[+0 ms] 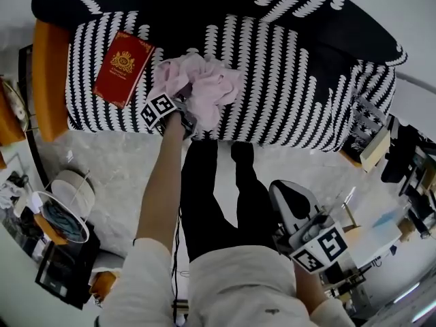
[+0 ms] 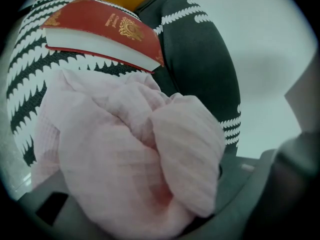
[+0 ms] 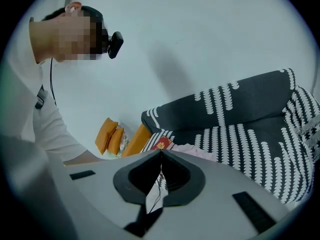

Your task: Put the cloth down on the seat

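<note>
Where the sofa's orange side panel [image 1: 49, 73] closes off the far left, a red book [image 1: 124, 68] with a gold crest lies flat on the black-and-white patterned seat [image 1: 293, 94]. Just to the right of the book, apart from it, the pale pink cloth [image 1: 208, 87] sits crumpled near the seat's front edge, most of it resting on the cushion. The left gripper [image 1: 187, 114] reaches in from the front at the end of an outstretched arm. Its jaws are clamped on a thick wad of that cloth, which in the left gripper view bulges up and over them and hides the pads. Behind the bunched fabric that view shows the book lying on the striped cushion, with the dark backrest [image 2: 200, 59] to its right. Further right and well back from the sofa, the right gripper [image 3: 160, 153] is held close to the person's body. Its jaws are closed tip to tip with nothing between them.
</note>
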Demonstrator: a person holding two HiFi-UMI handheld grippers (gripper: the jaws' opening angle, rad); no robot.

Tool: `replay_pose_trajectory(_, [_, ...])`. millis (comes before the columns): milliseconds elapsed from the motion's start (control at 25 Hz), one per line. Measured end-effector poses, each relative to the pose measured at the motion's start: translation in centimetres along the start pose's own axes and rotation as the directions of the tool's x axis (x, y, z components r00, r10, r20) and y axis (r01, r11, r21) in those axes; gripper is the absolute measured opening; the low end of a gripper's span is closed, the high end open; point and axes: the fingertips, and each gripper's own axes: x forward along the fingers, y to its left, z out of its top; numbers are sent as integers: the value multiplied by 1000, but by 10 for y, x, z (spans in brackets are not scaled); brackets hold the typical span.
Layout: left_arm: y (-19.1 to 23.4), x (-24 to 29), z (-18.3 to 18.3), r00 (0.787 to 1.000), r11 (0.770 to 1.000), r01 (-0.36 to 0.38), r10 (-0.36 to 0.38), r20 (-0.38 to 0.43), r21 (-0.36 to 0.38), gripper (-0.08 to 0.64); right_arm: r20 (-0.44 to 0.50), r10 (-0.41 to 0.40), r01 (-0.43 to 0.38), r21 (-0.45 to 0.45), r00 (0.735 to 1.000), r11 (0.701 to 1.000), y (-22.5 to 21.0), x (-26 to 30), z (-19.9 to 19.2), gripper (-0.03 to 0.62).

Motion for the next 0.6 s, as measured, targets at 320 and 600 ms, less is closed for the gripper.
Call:
replay_pose_trajectory(320, [-16, -7, 2, 996, 996, 74, -73, 43, -40, 315, 3, 31, -31, -3, 1000, 1000, 3, -4, 4, 8])
replay_pose_trajectory(600, [-26, -30, 2, 993, 996, 71, -65, 100, -60, 400, 5, 59, -59, -44, 998, 997, 9, -17, 14, 8])
